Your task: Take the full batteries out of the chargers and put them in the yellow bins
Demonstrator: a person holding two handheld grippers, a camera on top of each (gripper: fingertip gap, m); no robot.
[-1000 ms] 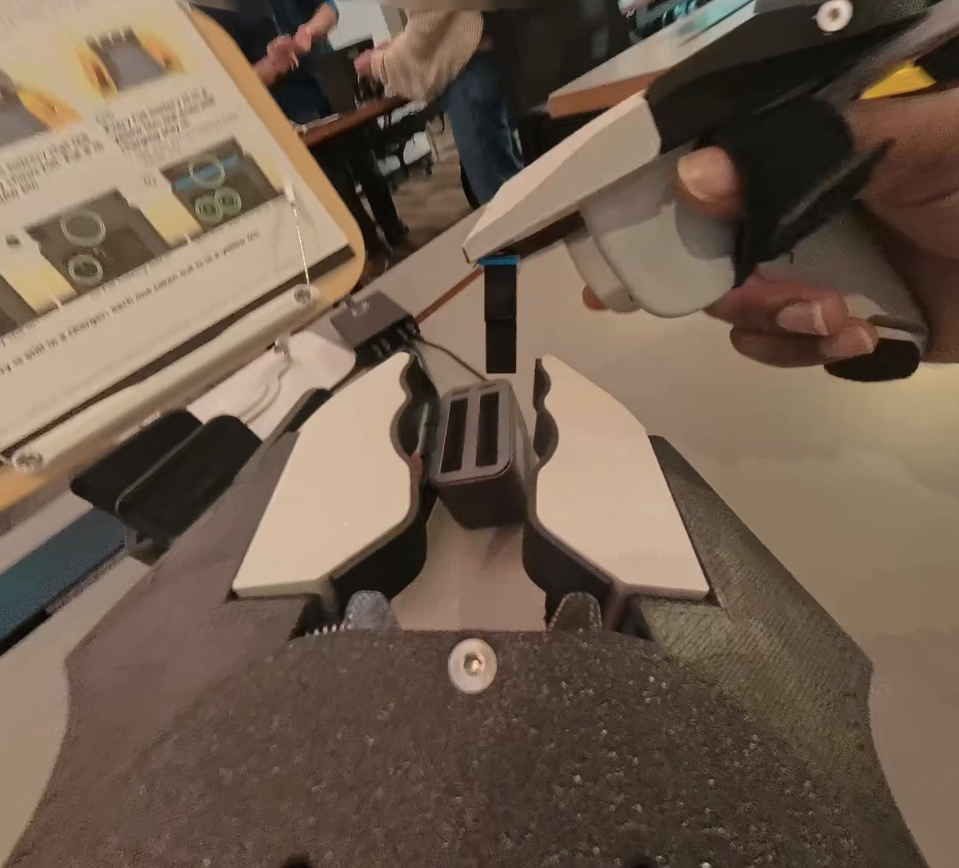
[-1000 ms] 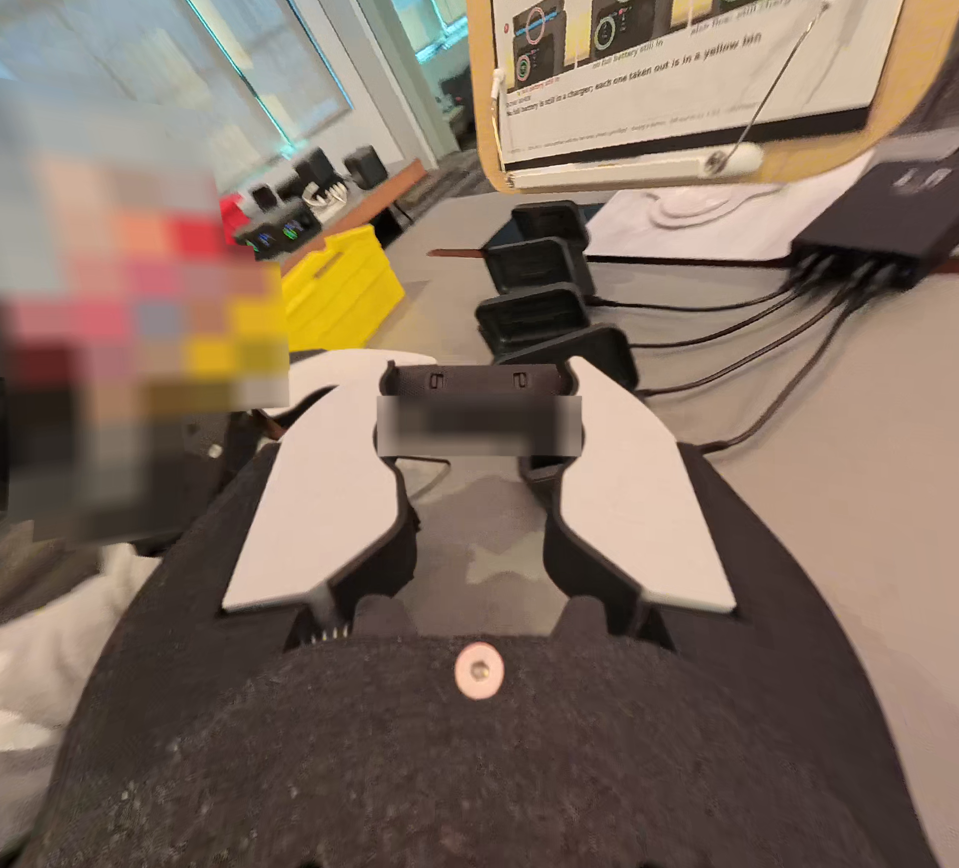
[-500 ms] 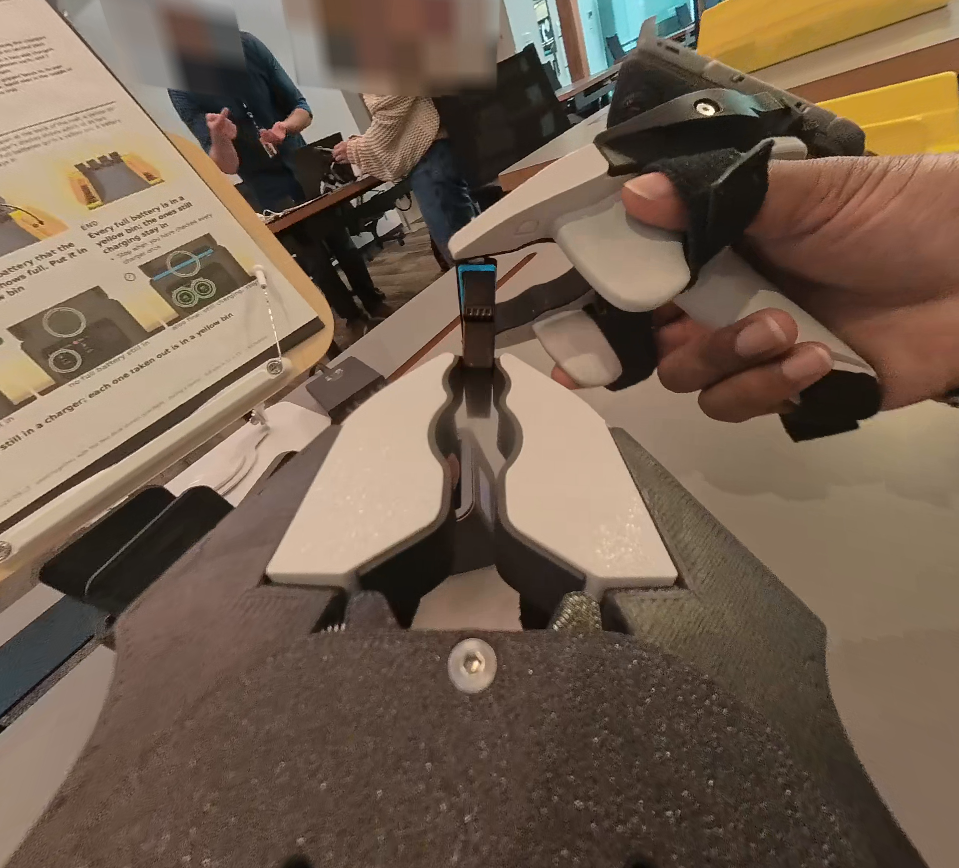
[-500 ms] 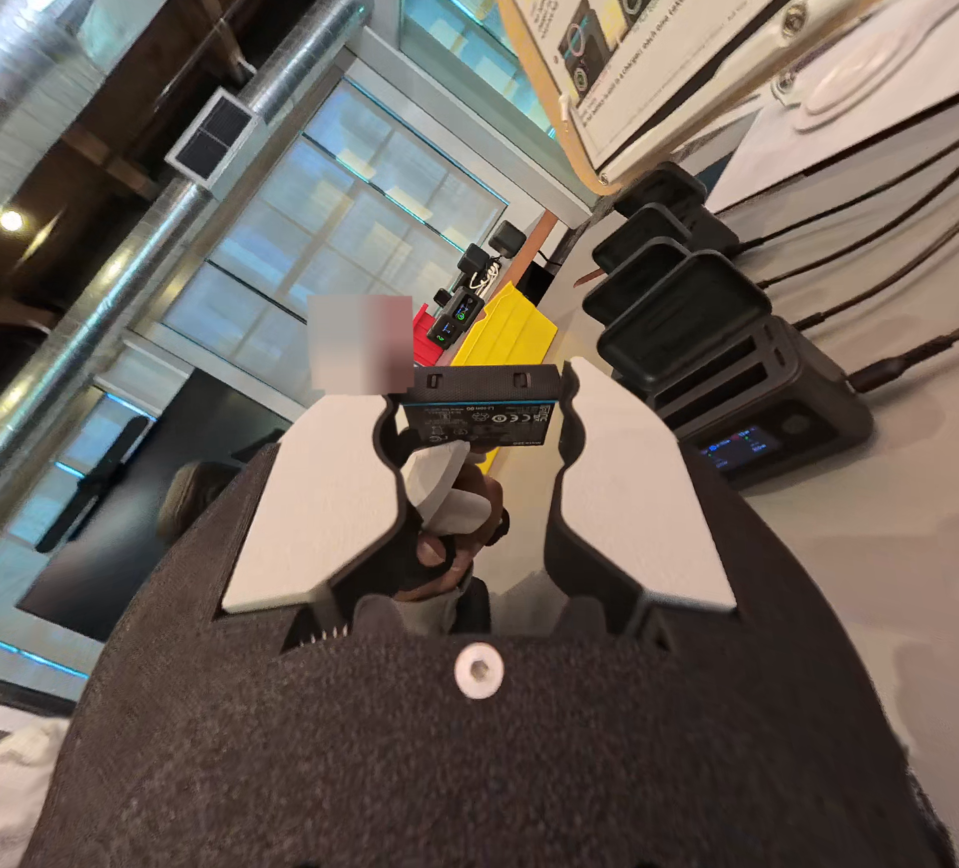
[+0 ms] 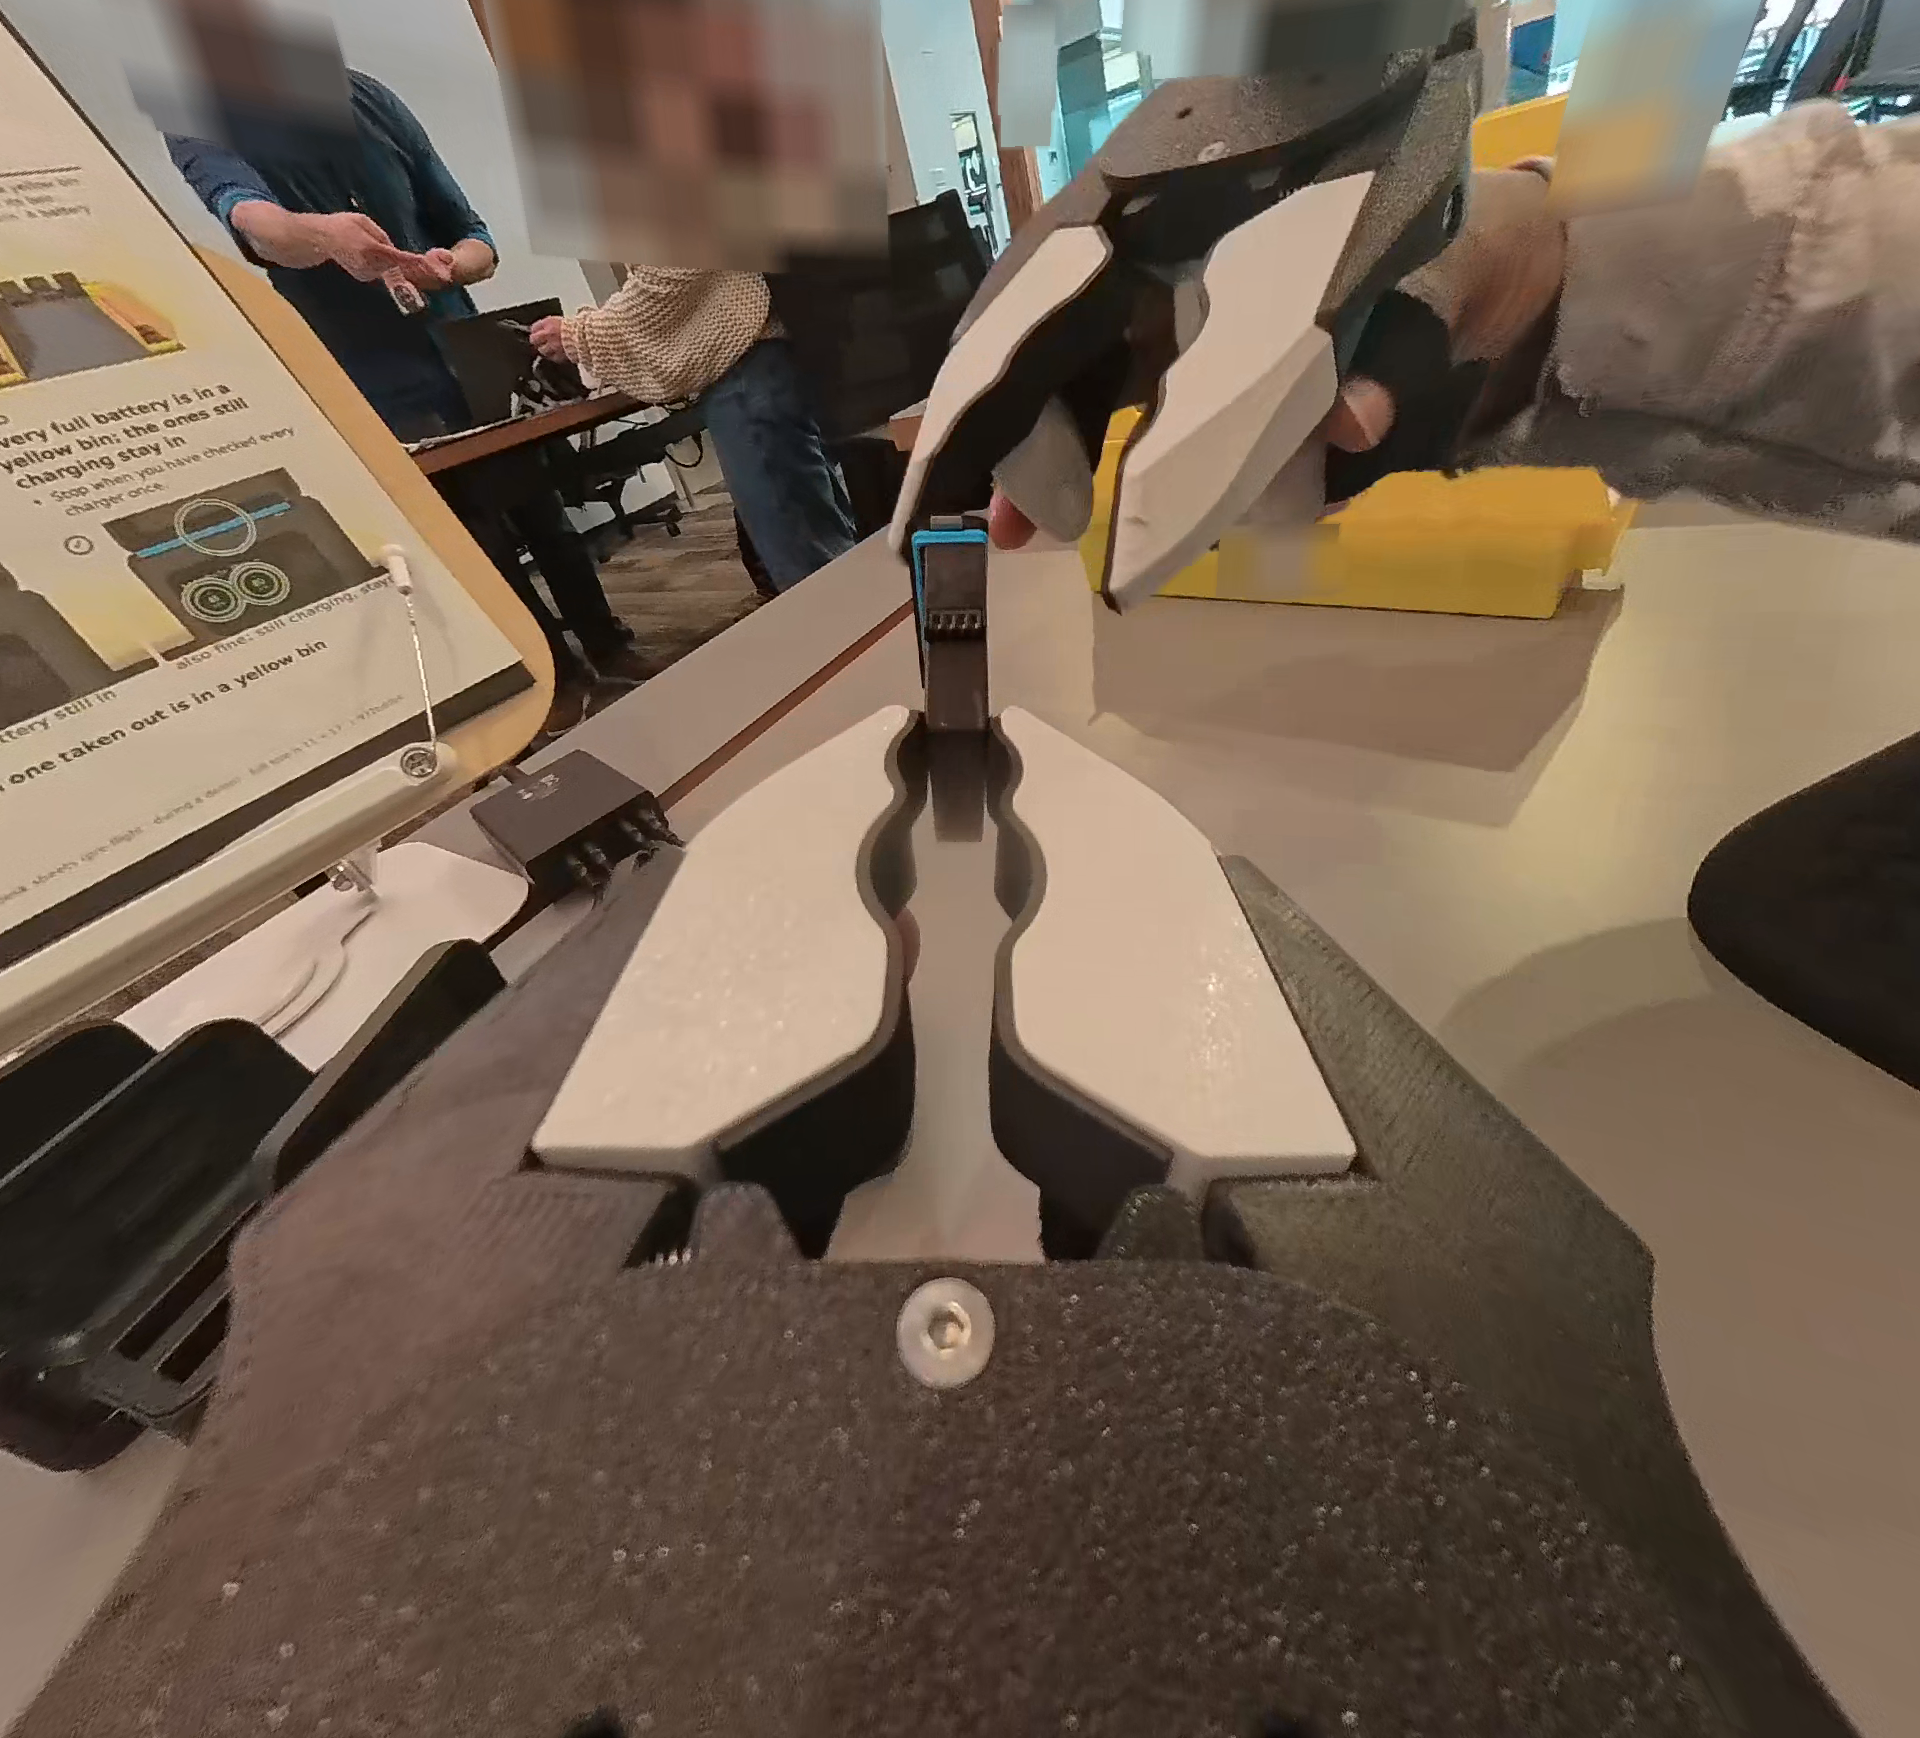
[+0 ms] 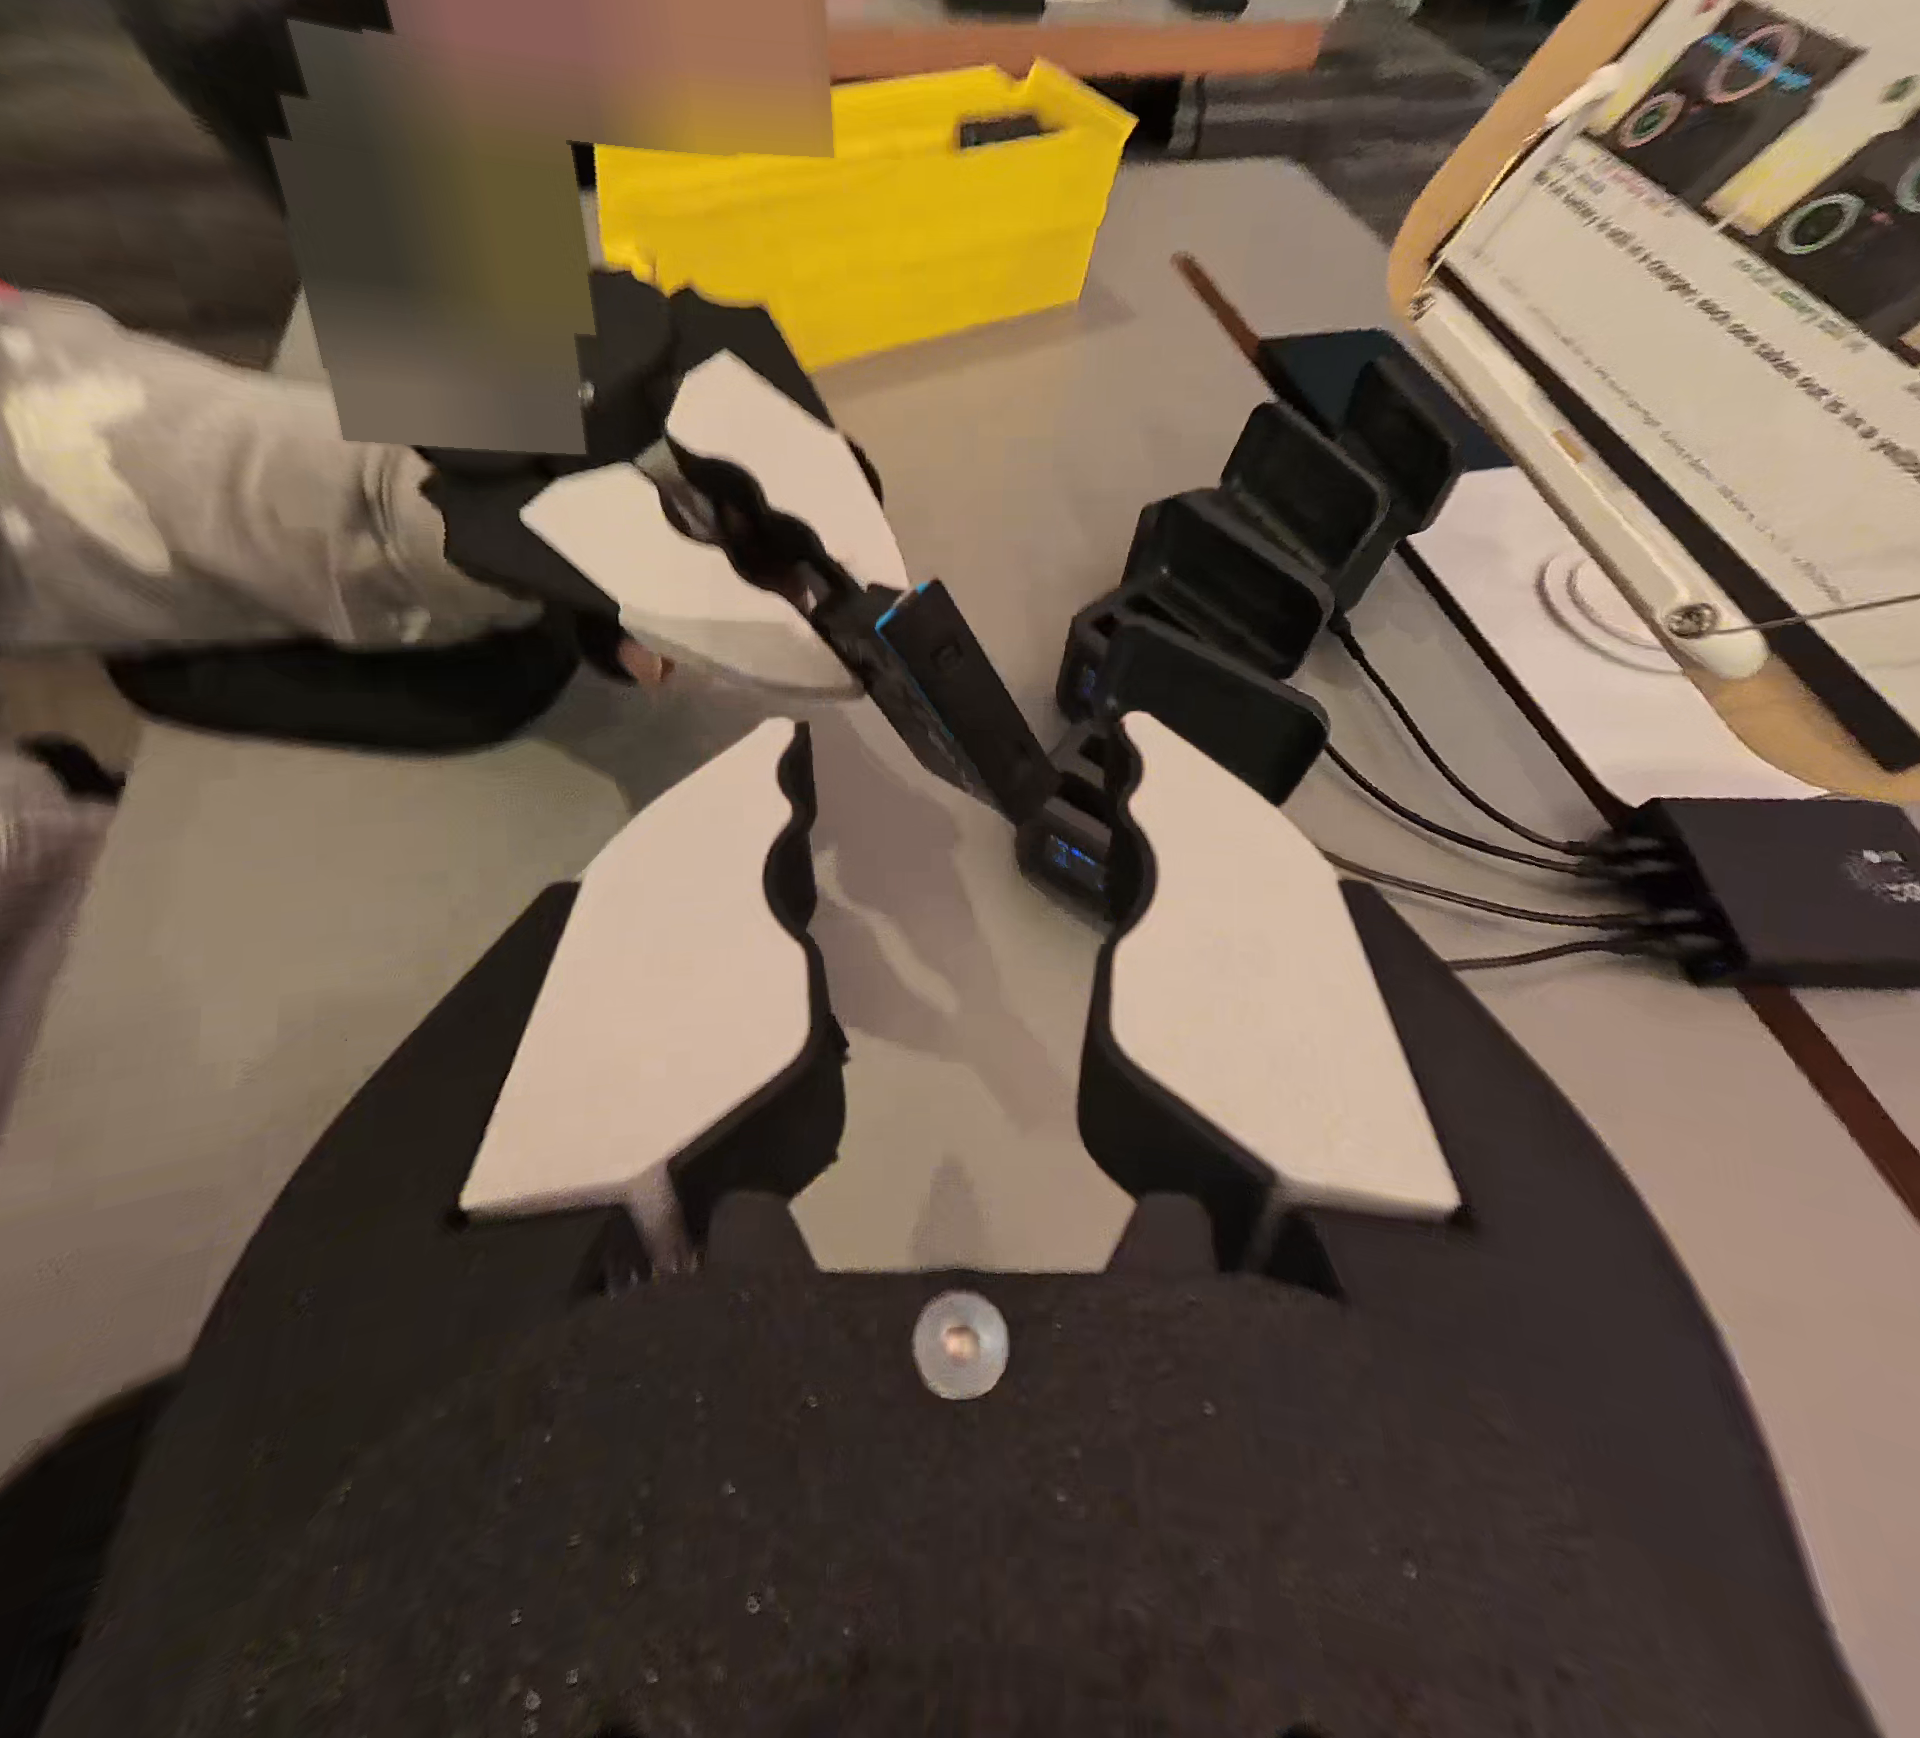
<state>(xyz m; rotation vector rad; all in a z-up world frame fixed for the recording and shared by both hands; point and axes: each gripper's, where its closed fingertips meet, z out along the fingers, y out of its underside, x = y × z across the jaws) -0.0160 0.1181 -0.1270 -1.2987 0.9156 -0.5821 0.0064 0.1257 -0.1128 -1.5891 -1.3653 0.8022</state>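
The battery (image 5: 954,639) sits pinched at the tips of my left tongs (image 5: 951,753), above the table (image 5: 1403,857). My right tongs (image 6: 961,743) are spread, seemingly empty. I'd carry it level to the yellow bin (image 6: 862,234) before releasing.

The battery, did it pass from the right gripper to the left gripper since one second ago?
Yes. The battery is now pinched by the left gripper, and the right gripper is open, empty, beside the chargers.
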